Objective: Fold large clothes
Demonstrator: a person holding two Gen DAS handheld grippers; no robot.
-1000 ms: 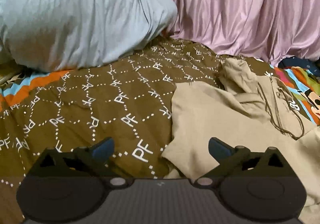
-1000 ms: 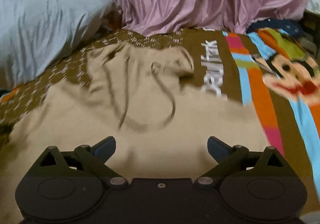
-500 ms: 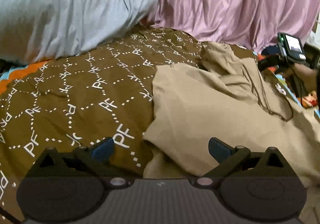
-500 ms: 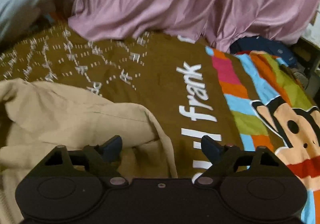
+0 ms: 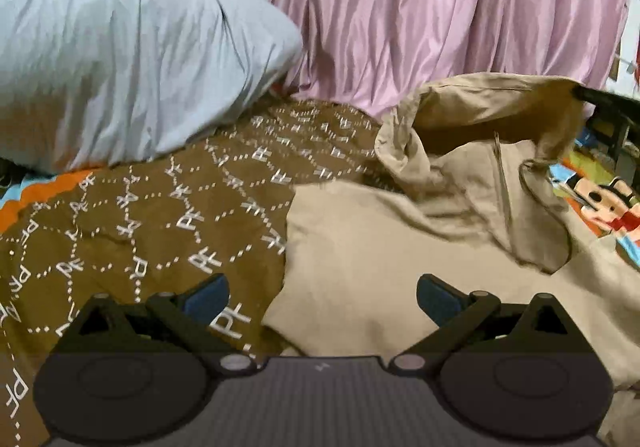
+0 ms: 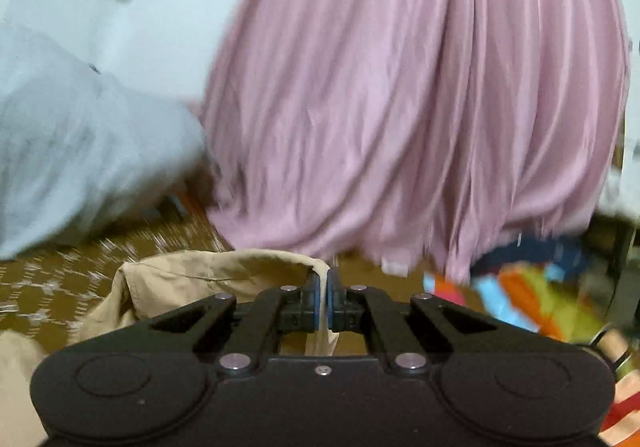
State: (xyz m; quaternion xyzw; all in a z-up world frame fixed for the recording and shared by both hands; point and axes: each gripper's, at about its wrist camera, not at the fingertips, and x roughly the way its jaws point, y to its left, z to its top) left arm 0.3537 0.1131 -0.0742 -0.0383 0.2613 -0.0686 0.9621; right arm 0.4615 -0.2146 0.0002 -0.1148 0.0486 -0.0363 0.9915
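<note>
A beige hoodie [image 5: 380,247] lies on the brown patterned bedspread [image 5: 160,215], its hood part lifted at the far right. My left gripper [image 5: 322,297] is open, low over the hoodie's left edge, holding nothing. My right gripper [image 6: 323,297] is shut on the hood's edge [image 6: 224,267] and holds it up off the bed; it also shows in the left wrist view [image 5: 600,97] as a dark shape at the lifted cloth. The hoodie's drawstring [image 5: 528,175] hangs loose.
A large grey pillow [image 5: 120,67] lies at the back left. A pink curtain [image 5: 440,15] hangs behind the bed. The bedspread's bright cartoon part [image 5: 604,199] is to the right. Dark clutter [image 6: 532,251] sits at the far right.
My right gripper has shut on the hood's edge and raised it off the bed. My left gripper stays open beside the hoodie's left edge, shifted slightly.
</note>
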